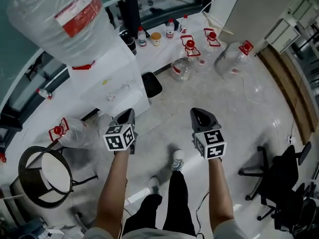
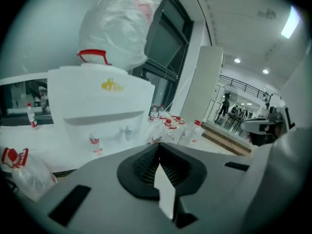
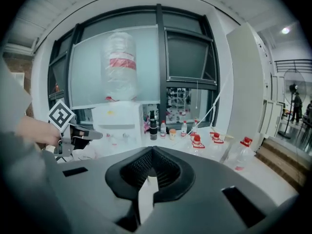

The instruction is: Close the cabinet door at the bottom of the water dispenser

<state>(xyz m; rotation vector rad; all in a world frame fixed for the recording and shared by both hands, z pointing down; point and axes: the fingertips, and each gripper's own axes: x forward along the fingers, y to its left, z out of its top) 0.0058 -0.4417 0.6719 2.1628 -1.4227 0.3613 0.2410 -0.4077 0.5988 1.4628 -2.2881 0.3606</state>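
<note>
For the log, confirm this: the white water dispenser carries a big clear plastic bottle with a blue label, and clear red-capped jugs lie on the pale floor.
Not blue: the head view shows a red label on the big clear plastic bottle atop the white water dispenser. The clear red-capped jugs do lie on the pale floor.
</note>
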